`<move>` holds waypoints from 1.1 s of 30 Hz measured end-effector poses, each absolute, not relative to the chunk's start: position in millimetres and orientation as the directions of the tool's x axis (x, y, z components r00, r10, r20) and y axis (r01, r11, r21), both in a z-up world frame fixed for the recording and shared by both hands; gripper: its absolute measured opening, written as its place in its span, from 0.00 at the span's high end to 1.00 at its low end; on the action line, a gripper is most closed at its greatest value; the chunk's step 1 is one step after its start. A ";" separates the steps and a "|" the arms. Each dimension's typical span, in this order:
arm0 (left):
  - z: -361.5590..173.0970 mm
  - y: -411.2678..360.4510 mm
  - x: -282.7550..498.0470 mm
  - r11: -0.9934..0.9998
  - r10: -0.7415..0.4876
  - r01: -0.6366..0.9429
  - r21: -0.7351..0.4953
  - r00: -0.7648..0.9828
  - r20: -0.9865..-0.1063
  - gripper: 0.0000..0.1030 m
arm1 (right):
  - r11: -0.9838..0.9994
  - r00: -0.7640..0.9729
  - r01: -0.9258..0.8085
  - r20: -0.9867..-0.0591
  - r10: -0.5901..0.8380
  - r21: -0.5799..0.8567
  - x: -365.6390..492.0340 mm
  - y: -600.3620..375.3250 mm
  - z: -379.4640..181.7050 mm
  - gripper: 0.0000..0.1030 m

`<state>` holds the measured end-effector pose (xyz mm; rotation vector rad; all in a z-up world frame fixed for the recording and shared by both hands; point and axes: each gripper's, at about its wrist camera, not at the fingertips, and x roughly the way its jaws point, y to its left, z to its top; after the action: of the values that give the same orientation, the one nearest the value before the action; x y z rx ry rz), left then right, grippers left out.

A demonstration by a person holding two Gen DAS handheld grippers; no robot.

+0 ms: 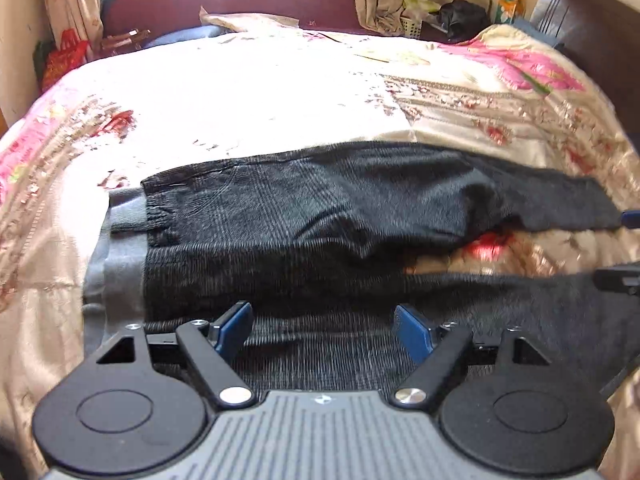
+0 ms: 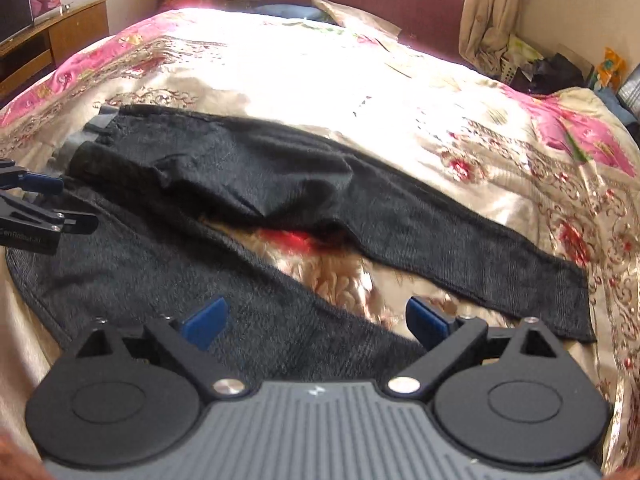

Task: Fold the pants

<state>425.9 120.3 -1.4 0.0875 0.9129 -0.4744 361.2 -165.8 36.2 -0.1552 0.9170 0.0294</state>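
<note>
Tongs first: my left gripper (image 1: 323,330) and right gripper (image 2: 316,326) both gape wide, nothing between the blue pads, hovering over the near leg; dark pants (image 2: 248,192) lie spread across the floral bedspread (image 2: 400,92), grey waistband (image 1: 116,264) left, legs splayed right; maroon headboard (image 1: 240,0) far.

Only partly legible white lettering marks the left tool (image 2: 60,204).

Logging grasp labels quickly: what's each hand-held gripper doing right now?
Left hand-held gripper: open, holding nothing, above the pants.
Right hand-held gripper: open, holding nothing.
</note>
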 end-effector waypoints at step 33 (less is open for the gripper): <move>-54.3 171.1 658.6 0.743 -0.276 0.667 0.049 0.372 -0.886 0.47 | 0.850 0.432 -0.484 -0.902 0.027 -0.207 628.6 -192.8 -51.3 0.18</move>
<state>658.6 171.1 -54.3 0.4392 1.0223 -0.6295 628.6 -192.8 -51.3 -0.4789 1.0865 0.3338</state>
